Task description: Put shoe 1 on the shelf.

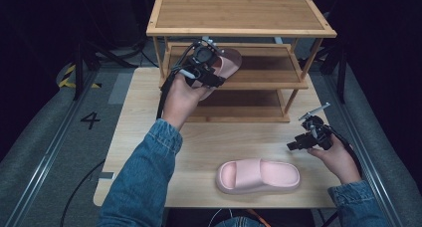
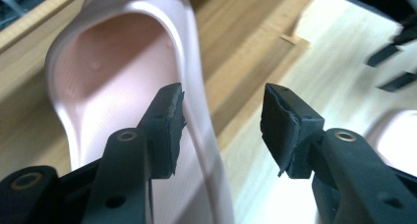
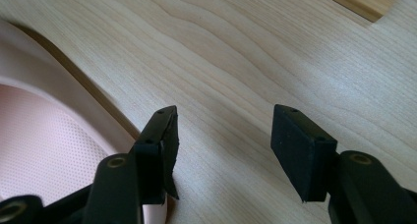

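A pink slipper (image 1: 228, 61) lies on the middle shelf of a bamboo shoe rack (image 1: 239, 13). My left gripper (image 1: 208, 60) hovers at the slipper's near end. In the left gripper view this gripper (image 2: 221, 117) is open, with the slipper's (image 2: 113, 71) side wall running beside the left pad and not pinched. A second pink slipper (image 1: 259, 176) lies sideways on the table near the front edge. My right gripper (image 1: 297, 146) stands open just right of it. In the right gripper view the gripper's (image 3: 223, 135) gap shows bare wood, with the slipper (image 3: 44, 135) at the left.
The rack stands at the back of the light wooden table (image 1: 199, 137), with a top shelf, a middle shelf (image 1: 271, 67) and a low shelf (image 1: 239, 107). Grey floor and dark stands surround the table. A denim sleeve (image 1: 144, 177) crosses the table's front left.
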